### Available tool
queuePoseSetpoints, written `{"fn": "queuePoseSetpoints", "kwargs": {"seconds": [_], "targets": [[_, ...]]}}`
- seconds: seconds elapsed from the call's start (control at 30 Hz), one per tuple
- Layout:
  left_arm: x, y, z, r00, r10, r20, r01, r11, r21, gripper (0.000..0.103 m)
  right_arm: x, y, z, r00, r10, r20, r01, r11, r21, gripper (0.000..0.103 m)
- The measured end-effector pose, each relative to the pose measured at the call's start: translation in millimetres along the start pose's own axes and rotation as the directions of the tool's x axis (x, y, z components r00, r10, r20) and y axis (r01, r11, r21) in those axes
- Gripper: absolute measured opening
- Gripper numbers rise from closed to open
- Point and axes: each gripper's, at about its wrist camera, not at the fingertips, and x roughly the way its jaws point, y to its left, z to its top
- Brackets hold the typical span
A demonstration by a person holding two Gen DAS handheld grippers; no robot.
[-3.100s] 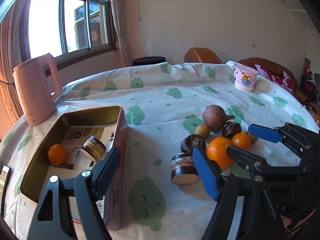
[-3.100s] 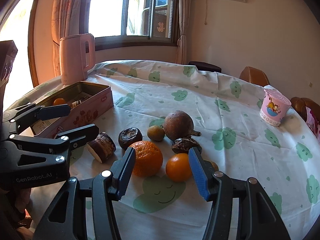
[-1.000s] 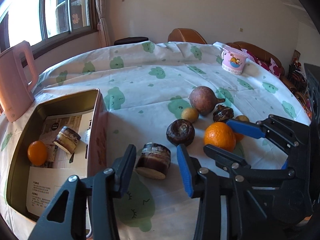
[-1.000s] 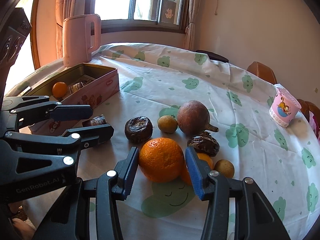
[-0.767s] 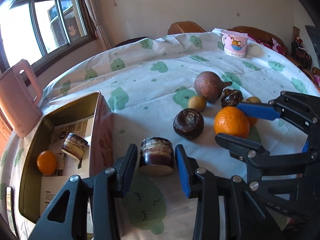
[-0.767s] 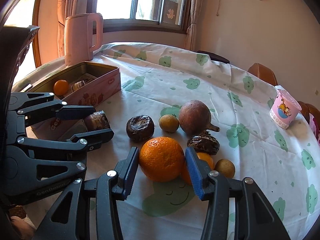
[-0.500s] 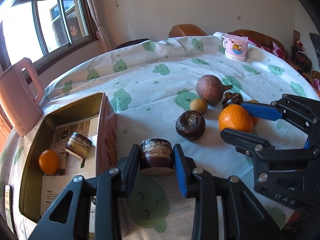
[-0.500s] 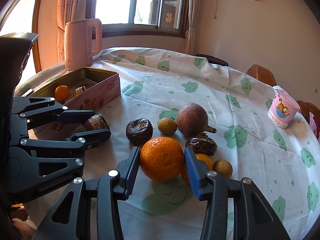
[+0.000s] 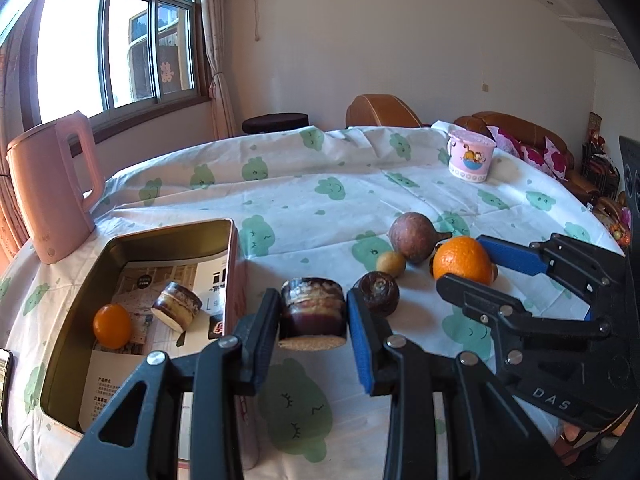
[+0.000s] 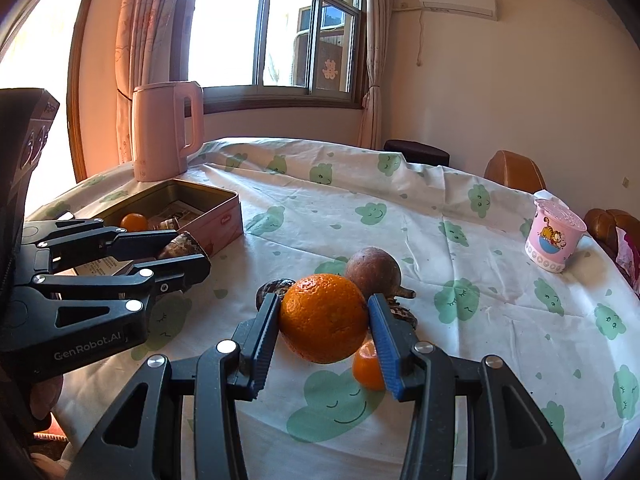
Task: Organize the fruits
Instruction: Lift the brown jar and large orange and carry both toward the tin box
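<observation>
My left gripper [image 9: 313,322] is shut on a dark brown cut piece of fruit [image 9: 313,314] with a pale cut face, lifted just off the cloth beside the tin box [image 9: 234,264]. The box holds a small orange [image 9: 112,326] and a second cut brown piece [image 9: 176,310]. My right gripper [image 10: 325,322] is shut on the large orange [image 10: 324,317], raised above the cloth. Under it lie a small orange [image 10: 366,366], a round purple-brown fruit [image 10: 374,268] and dark wrinkled fruits [image 9: 378,292]. A small yellow fruit [image 9: 391,263] sits by them.
A pink kettle [image 9: 52,184] stands behind the box at the table's left edge. A pink cartoon cup [image 9: 470,160] stands far right on the cloud-print tablecloth [image 9: 320,208]. A phone [image 9: 4,372] lies at the near left. Chairs and a sofa ring the table.
My left jaws closed on the cut brown piece and lifted it a little. My right jaws tightened on the large orange and raised it off the cloth.
</observation>
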Motion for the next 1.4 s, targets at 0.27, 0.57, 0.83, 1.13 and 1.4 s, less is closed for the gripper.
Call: {"fn": "queuePoseSetpoints", "kwargs": {"seconds": [0.27, 0.57, 0.83, 1.13, 1.4], "targets": [[-2, 0, 0, 1.0, 0.004, 0.02, -0.003, 1.0, -0.017, 0.035, -6, 0, 2, 0.999, -0.001, 0.044, 0.001, 1.0, 0.011, 0.047], [-5, 0, 0, 0.999, 0.016, 0.047, -0.014, 0.999, -0.032, 0.035, -14, -2, 4, 0.996, -0.002, 0.085, 0.0, 1.0, 0.024, 0.047], [-9, 2, 0, 0.996, 0.026, 0.08, -0.023, 0.999, -0.037, 0.035, -16, -2, 5, 0.995, -0.004, 0.101, 0.001, 1.0, 0.026, 0.047], [-14, 2, -1, 0.993, 0.039, 0.111, -0.035, 0.998, -0.045, 0.035, -23, -2, 7, 0.99, -0.007, 0.14, 0.002, 0.999, 0.033, 0.047], [-20, 5, 0, 0.987, 0.053, 0.152, -0.045, 0.998, -0.054, 0.035, -28, -3, 10, 0.985, -0.008, 0.173, 0.002, 0.999, 0.036, 0.047]]}}
